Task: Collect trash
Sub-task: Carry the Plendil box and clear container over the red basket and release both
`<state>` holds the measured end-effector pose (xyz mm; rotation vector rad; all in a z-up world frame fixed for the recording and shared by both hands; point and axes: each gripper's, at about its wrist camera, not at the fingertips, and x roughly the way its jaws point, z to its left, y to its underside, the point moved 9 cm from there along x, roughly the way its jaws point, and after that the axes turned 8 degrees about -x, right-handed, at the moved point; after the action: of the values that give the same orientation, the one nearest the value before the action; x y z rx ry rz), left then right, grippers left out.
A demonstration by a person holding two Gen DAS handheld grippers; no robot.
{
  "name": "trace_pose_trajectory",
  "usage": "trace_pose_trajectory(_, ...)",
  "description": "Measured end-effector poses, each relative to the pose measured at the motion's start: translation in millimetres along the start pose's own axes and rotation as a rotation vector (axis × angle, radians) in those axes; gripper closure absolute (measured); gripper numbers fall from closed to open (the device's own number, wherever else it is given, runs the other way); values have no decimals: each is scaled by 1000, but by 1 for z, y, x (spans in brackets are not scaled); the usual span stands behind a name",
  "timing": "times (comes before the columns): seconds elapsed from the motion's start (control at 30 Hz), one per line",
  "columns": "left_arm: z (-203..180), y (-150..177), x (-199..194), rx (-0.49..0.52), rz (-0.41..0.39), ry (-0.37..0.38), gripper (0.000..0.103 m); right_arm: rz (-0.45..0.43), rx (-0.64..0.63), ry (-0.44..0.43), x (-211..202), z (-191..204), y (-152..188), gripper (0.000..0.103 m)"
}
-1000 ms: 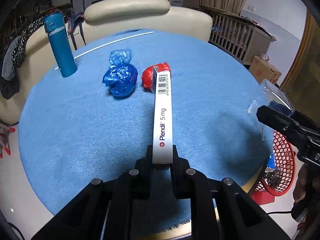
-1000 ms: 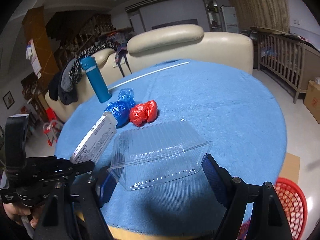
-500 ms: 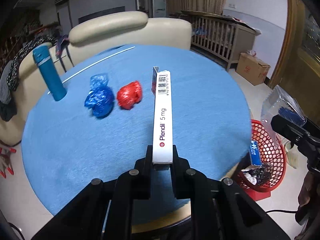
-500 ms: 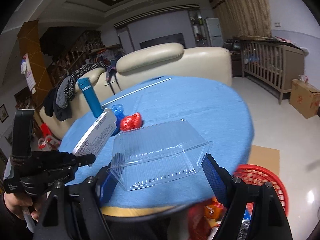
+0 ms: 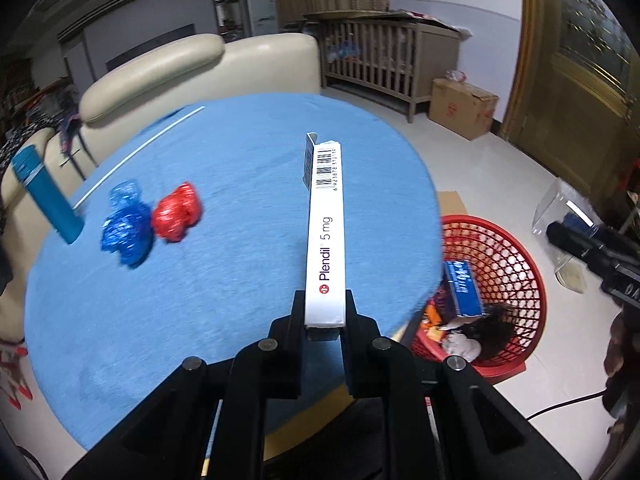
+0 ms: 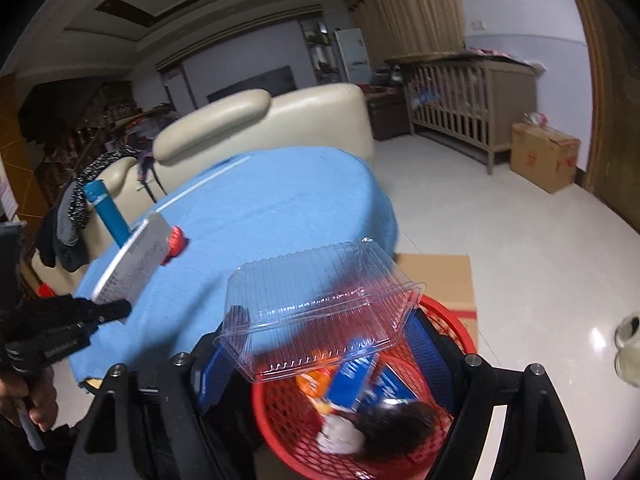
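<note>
While both pieces of trash are carried clear of the table (image 5: 224, 152), the step in hand is judged to be the delivery to the red basket (image 5: 516, 264), which stands on the floor just beside the table edge and already holds a blue carton and other refuse. The left gripper (image 5: 325, 312) is seen clamped on the near end of a long white medicine box (image 5: 325, 232), whose barcoded far end projects forward above the blue cloth; the box is thus held over the table, not yet over the basket. The right gripper (image 6: 320, 344) is seen with its jaws set wide against the two ends of a clear plastic clamshell container (image 6: 316, 312), which is held directly above the basket's open mouth in the right wrist view. Two crumpled bags, one blue (image 5: 127, 229) and one red (image 5: 176, 212), are left on the cloth near a teal bottle (image 5: 48, 200), so the task is judged to be far from complete. For the next move, a release of the container over the basket is called for, followed by a sideways carry of the box past the table rim before its release; care is needed that the light container is not caught on the basket rim.
</note>
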<state>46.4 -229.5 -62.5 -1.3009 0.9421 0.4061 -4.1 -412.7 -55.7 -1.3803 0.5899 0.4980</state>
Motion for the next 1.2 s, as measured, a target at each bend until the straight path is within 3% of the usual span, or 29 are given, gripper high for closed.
trace_pose_trajectory(0.3, -62, 0, 5, 106, 19, 71, 87, 56, 49, 30, 8, -33, 29, 21)
trace_pose_trajectory(0.6, -92, 3, 9, 168, 32, 109, 87, 151, 174, 3, 45, -55, 49, 18)
trace_pose_trajectory(0.77, -102, 6, 15, 183, 45, 121, 87, 103, 257, 3, 39, -66, 41, 17)
trace_pose_trajectory(0.9, -108, 10, 18, 196, 60, 132, 87, 99, 237, -16, 36, -65, 38, 16)
trace_pose_trajectory(1.1, -114, 13, 17, 213, 64, 144, 87, 139, 231, -27, 55, -63, 45, 3)
trace_pose_trajectory(1.2, -112, 13, 18, 207, 71, 142, 87, 115, 258, -38, 51, -64, 44, 3)
